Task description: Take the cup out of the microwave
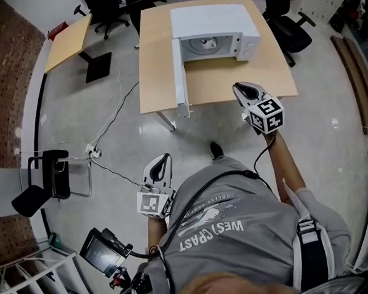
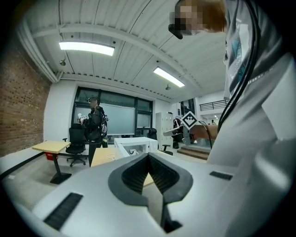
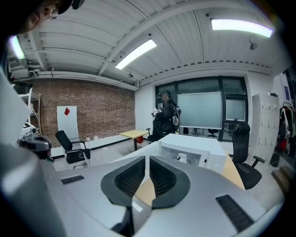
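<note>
The small white cup [image 1: 210, 44] sits inside the open white microwave [image 1: 227, 16], top centre, above and left of the nearer right gripper [image 1: 238, 87]. That and the left gripper [image 1: 167, 156] are both closed, holding nothing.

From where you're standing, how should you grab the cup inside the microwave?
Take the cup by its round side wall, coming level through the microwave's open front, likely with the right gripper. The cup stands upright inside, and the door hangs open at the left, leaving the right side free. That gripper's jaws are shut, so they must open first.
</note>
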`<state>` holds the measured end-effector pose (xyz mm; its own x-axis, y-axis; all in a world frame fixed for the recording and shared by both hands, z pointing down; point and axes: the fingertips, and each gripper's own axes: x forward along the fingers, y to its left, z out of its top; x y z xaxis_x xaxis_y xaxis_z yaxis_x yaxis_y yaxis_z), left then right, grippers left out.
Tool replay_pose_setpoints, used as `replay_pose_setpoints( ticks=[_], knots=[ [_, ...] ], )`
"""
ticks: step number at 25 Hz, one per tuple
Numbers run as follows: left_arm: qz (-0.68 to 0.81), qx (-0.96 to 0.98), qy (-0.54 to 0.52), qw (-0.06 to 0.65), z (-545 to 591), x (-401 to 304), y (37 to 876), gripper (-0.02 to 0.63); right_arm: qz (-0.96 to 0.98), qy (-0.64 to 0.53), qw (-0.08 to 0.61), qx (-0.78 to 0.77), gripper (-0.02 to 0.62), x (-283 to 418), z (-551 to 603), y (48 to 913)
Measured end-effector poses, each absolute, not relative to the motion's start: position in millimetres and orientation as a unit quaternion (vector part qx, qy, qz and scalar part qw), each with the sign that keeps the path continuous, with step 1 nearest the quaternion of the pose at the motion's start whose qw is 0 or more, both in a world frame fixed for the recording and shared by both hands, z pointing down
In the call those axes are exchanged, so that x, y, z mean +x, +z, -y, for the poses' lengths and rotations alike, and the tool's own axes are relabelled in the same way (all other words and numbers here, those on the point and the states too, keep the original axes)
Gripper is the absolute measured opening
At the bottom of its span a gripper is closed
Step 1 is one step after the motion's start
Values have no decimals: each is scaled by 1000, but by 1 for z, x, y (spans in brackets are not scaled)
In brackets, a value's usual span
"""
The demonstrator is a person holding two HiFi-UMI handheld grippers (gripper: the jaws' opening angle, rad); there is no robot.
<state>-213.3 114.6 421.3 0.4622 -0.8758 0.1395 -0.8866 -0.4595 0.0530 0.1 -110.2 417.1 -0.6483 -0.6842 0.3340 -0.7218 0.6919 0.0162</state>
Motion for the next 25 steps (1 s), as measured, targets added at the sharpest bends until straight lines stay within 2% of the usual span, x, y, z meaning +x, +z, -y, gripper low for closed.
replay_pose_setpoints(
  ticks=[6,8,15,17,18,25],
  knots=[
    [555,828,45,70,-9,-171,405,43,900,86,183,386,20,27,259,468],
    [568,818,51,78,16,-170,404,43,897,94,196,384,88,25,303,487],
    [608,782,82,115,71,-180,416,43,878,100,247,397,92,8,432,568],
    [615,774,91,123,84,-178,420,44,872,99,266,399,163,3,461,594],
    [618,770,95,128,89,-177,422,44,869,97,274,401,175,1,474,606],
    [631,752,117,149,120,-174,434,43,854,88,290,423,176,-10,540,651]
  ],
)
